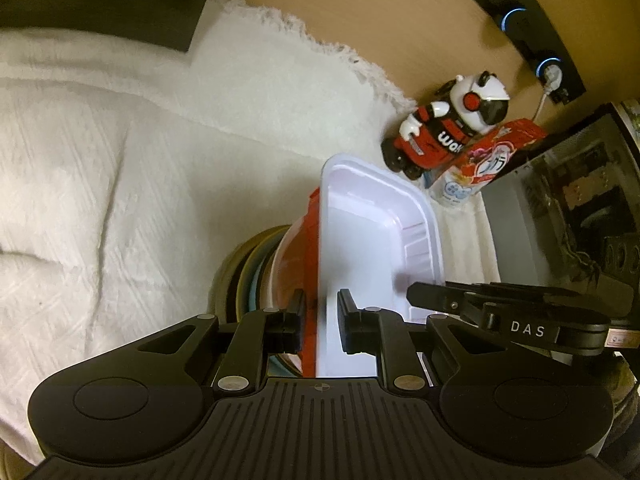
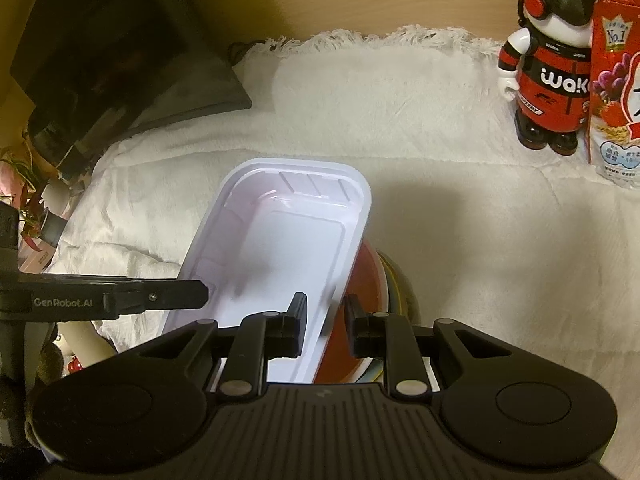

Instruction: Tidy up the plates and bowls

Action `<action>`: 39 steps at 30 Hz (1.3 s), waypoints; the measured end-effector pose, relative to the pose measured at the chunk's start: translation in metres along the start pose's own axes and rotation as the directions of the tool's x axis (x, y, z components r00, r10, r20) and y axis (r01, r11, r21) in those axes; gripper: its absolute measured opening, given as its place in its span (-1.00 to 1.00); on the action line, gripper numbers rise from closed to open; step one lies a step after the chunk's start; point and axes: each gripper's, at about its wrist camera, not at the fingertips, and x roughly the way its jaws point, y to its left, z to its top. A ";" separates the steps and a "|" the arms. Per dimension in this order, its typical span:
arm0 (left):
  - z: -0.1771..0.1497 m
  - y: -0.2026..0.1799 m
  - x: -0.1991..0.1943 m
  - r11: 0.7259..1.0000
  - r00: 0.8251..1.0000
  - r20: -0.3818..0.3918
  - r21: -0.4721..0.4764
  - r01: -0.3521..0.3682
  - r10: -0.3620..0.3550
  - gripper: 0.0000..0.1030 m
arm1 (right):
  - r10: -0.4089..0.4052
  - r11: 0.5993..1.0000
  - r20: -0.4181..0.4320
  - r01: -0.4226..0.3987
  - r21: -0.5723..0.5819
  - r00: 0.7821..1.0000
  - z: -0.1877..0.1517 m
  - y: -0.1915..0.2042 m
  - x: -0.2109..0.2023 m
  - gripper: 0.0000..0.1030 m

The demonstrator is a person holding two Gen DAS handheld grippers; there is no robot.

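A rectangular tray point(image 1: 372, 232), white inside and red outside, rests tilted on a stack of round bowls and plates point(image 1: 248, 264). My left gripper point(image 1: 322, 320) is shut on one long wall of the tray, a pad on each side. The right gripper's fingers point(image 1: 432, 298) reach in at the tray's opposite rim. In the right wrist view my right gripper point(image 2: 326, 320) is shut on the other long wall of the tray point(image 2: 288, 240). A red bowl point(image 2: 370, 280) and plate edges show beneath it. The left gripper's fingers point(image 2: 180, 296) sit at the tray's left side.
A white fluffy cloth point(image 1: 120, 160) covers the table. A robot figurine point(image 2: 552, 72) and a red snack packet point(image 2: 616, 92) stand at the back right. A dark box point(image 2: 120, 48) and a plant point(image 2: 28, 184) are at the left. A glass case point(image 1: 580, 200) stands close by.
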 end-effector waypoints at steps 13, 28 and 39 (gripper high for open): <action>-0.014 0.006 -0.040 0.999 0.990 0.137 0.047 0.026 -0.032 -0.62 | -0.079 0.997 0.158 0.075 0.030 0.984 -0.022 0.006 -0.035 -0.55; -0.161 -0.060 -0.083 0.960 0.842 0.534 0.192 -0.204 0.072 -0.71 | -0.145 0.982 0.431 0.183 -0.049 0.890 -0.139 0.016 -0.094 -0.28; -0.223 -0.106 -0.072 0.931 0.880 0.431 0.200 -0.306 0.197 -0.71 | -0.095 0.992 0.362 0.119 -0.047 0.927 -0.213 0.025 -0.107 -0.09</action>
